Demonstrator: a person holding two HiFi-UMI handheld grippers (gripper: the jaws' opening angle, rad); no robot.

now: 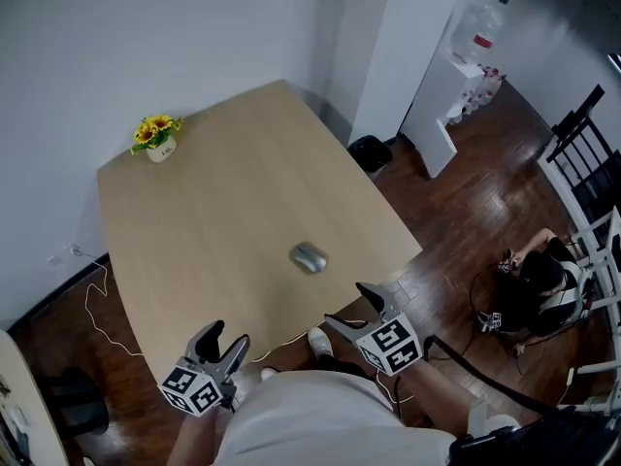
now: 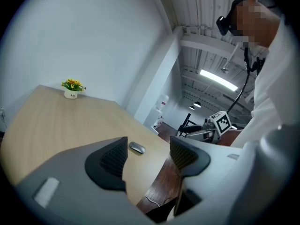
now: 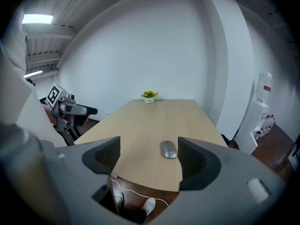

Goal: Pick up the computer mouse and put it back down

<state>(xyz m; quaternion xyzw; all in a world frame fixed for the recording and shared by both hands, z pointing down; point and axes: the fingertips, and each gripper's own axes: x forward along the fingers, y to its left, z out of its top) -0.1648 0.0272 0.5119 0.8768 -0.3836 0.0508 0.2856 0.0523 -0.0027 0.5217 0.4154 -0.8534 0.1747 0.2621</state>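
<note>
A grey computer mouse (image 1: 309, 257) lies on the light wooden table (image 1: 213, 192), near its front right corner, and nothing touches it. My left gripper (image 1: 229, 334) hangs off the table's near edge, open and empty. My right gripper (image 1: 346, 304) is held just off the front corner, below and right of the mouse, jaws wide and empty. In the left gripper view the mouse (image 2: 137, 147) shows far off between the open fingers of the left gripper (image 2: 149, 146). In the right gripper view the mouse (image 3: 169, 149) lies ahead, close to the right finger of the right gripper (image 3: 149, 144).
A small pot of yellow flowers (image 1: 157, 139) stands at the table's far left corner. A white cable (image 1: 97, 309) trails over the floor by the left edge. A black bin (image 1: 370, 151), a water dispenser (image 1: 466, 76), dark chairs (image 1: 582, 153) and a person (image 1: 539, 280) low on the floor are to the right.
</note>
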